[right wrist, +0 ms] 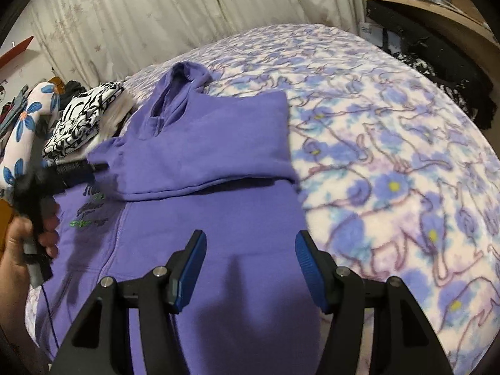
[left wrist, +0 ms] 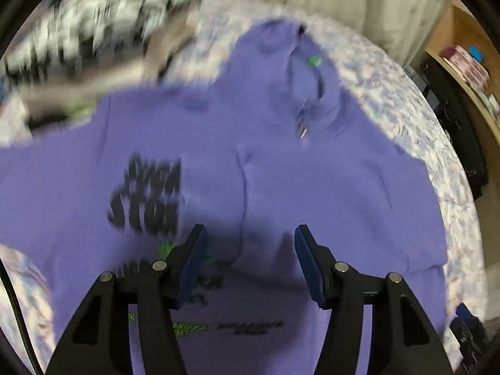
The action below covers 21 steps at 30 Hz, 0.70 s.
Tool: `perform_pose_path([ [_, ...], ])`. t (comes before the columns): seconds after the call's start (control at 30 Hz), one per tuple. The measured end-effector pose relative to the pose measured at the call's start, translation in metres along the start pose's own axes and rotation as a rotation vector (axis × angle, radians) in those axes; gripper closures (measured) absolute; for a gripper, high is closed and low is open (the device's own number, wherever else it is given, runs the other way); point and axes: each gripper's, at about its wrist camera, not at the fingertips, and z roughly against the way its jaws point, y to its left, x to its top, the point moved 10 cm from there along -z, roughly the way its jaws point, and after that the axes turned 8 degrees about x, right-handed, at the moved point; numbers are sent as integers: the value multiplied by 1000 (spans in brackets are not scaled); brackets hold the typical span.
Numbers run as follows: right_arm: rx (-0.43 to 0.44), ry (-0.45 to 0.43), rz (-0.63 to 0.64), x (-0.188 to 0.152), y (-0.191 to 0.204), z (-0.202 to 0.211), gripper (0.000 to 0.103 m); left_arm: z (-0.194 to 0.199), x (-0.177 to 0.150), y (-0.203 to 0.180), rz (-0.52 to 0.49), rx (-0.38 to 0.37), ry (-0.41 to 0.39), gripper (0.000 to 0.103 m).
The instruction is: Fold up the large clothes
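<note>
A purple hooded sweatshirt (right wrist: 200,143) is spread over a bed covered with a floral blanket (right wrist: 390,162) in blues, lilacs and cream. In the right wrist view the garment is seen partly folded: one side and its sleeve are laid across the chest, so that a flat purple panel lies over the body, and the hood (right wrist: 184,84) is pointed towards the pale curtain (right wrist: 125,22) behind the bed. Black and green lettering (left wrist: 150,193) is printed on the front, beside the zip.

The right gripper (right wrist: 250,265) is held above the lower part of the sweatshirt. Its blue-padded jaws are set moderately apart, and nothing is gripped between them; only its shadow is cast on the cloth below.

The left gripper (left wrist: 248,259) is likewise held over the sweatshirt, near the lettering, with its jaws parted to a middling width and no cloth caught between them. The left wrist view is heavily smeared, so finer detail of the fabric under it cannot be made out with confidence. In the right wrist view the same tool is seen at the left edge, blurred, gripped by a hand (right wrist: 22,243).

A folded black-and-white patterned garment (right wrist: 81,118) is stacked just beside the sweatshirt's shoulder, and a white cloth with blue flowers (right wrist: 28,131) is draped next to it. A wooden shelf (right wrist: 437,3) with small boxes is mounted at the far right.
</note>
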Motion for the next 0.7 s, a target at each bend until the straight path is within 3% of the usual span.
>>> perform_pose_path([
  [0.1, 45, -12, -9, 15, 6, 1, 29, -5, 3, 12, 59, -97, 18, 41],
  [0.2, 73, -31, -22, 38, 5, 0, 23, -8, 18, 18, 76, -117, 7, 26],
  [0.37, 51, -11, -53, 87, -18, -33, 23, -31, 28, 21, 73, -121, 59, 27],
  [0.43, 53, 8, -79, 104, -29, -54, 23, -41, 31, 18, 62, -112, 73, 40],
  [0.5, 39, 24, -106, 118, -43, -75, 23, -45, 35, 15, 44, -104, 78, 75],
  [0.53, 34, 37, -127, 123, -50, -86, 23, -45, 36, 8, 32, -143, 89, 87],
  [0.67, 39, 111, -199, 127, -71, -129, 23, -35, 48, -8, -54, -95, 37, 91],
  [0.7, 43, 126, -209, 125, -74, -138, 43, -31, 51, -11, -72, -84, 21, 91],
])
